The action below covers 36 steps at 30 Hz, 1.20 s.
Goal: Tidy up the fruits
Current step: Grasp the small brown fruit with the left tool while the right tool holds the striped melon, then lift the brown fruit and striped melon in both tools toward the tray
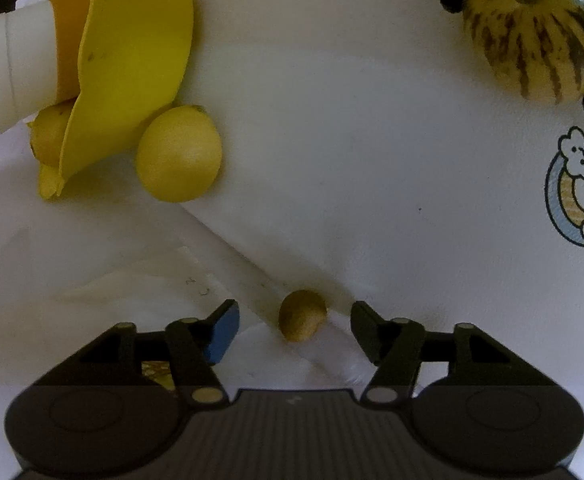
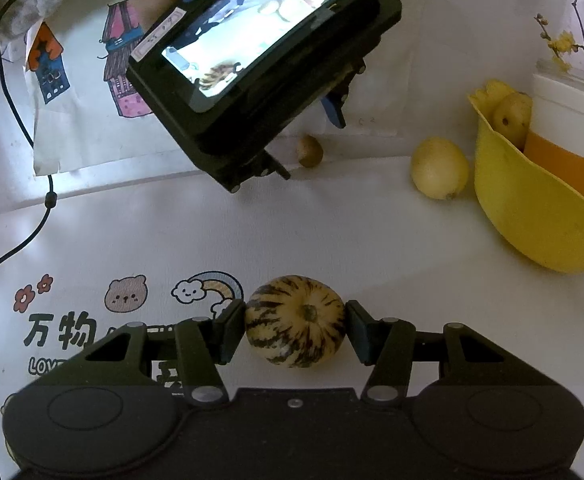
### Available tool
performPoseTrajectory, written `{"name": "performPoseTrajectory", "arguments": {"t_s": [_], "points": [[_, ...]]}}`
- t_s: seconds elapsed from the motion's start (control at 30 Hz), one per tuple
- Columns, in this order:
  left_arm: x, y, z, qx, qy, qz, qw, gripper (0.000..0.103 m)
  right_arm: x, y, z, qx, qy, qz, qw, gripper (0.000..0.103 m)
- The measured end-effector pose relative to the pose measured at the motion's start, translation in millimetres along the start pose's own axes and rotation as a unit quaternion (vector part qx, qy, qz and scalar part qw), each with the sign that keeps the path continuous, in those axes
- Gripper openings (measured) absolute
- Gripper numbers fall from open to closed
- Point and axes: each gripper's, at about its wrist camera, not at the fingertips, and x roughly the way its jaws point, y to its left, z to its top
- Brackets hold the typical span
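My left gripper [image 1: 294, 320] is open, its jaws on either side of a small brown fruit [image 1: 302, 315] on the white table, not touching it. That fruit also shows in the right wrist view [image 2: 310, 151], below the left gripper's body [image 2: 260, 68]. My right gripper [image 2: 295, 326] has its fingers against both sides of a striped melon [image 2: 296, 320], which also shows in the left wrist view [image 1: 534, 34]. A yellow lemon [image 1: 178, 154] [image 2: 439, 168] lies beside a yellow bowl [image 1: 132, 60] [image 2: 532, 208] with a small yellow fruit [image 2: 510, 118] in it.
A white and orange cup [image 2: 564, 136] [image 1: 28, 64] stands in or behind the yellow bowl. A black cable [image 2: 20, 120] runs along the left. Printed cloths with houses [image 2: 124, 68] and a rainbow [image 1: 572, 196] cover the table. A raised white board's edge [image 1: 228, 240] crosses the surface.
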Motion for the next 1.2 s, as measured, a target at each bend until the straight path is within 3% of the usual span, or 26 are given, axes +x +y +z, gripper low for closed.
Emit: {"name": "performPoseTrajectory", "arguments": {"t_s": [0.13, 0.33, 0.47, 0.67, 0.8, 0.97, 1.07, 1.2], "points": [[5.8, 2.0, -1.3, -0.008, 0.004, 0.004, 0.9999, 0.044, -1.1, 1.2, -1.2, -0.003, 0.001, -0.002, 1.0, 0.056], [5.6, 4.3, -4.3, -0.032, 0.009, -0.01, 0.9994, 0.028, -2.6, 1.7, -4.0, 0.002, 0.0, -0.004, 1.0, 0.056], [3.4, 5.3, -9.3, -0.059, 0.005, -0.011, 0.9982, 0.024, -3.6, 3.2, -5.9, 0.003, 0.0, -0.007, 1.0, 0.056], [3.4, -2.9, -15.6, -0.057, 0.002, -0.006, 0.9984, 0.023, -4.3, 3.9, -7.3, 0.005, 0.001, -0.008, 1.0, 0.056], [-1.3, 0.8, -21.1, -0.098, -0.006, -0.022, 0.9949, 0.019, -6.2, 4.5, -9.2, 0.007, -0.001, -0.009, 1.0, 0.056], [-15.9, -5.1, -37.0, -0.171, -0.041, -0.048, 0.9833, 0.018, -7.5, 9.2, -11.0, 0.007, 0.002, -0.008, 1.0, 0.056], [-27.1, -11.0, -52.7, -0.232, -0.085, -0.064, 0.9669, 0.018, -7.8, 18.4, -10.9, -0.003, 0.006, -0.006, 1.0, 0.056], [-34.7, -28.5, -69.6, -0.272, -0.131, -0.069, 0.9509, 0.022, -7.6, 28.7, -10.3, -0.016, 0.008, -0.002, 1.0, 0.056]]}}
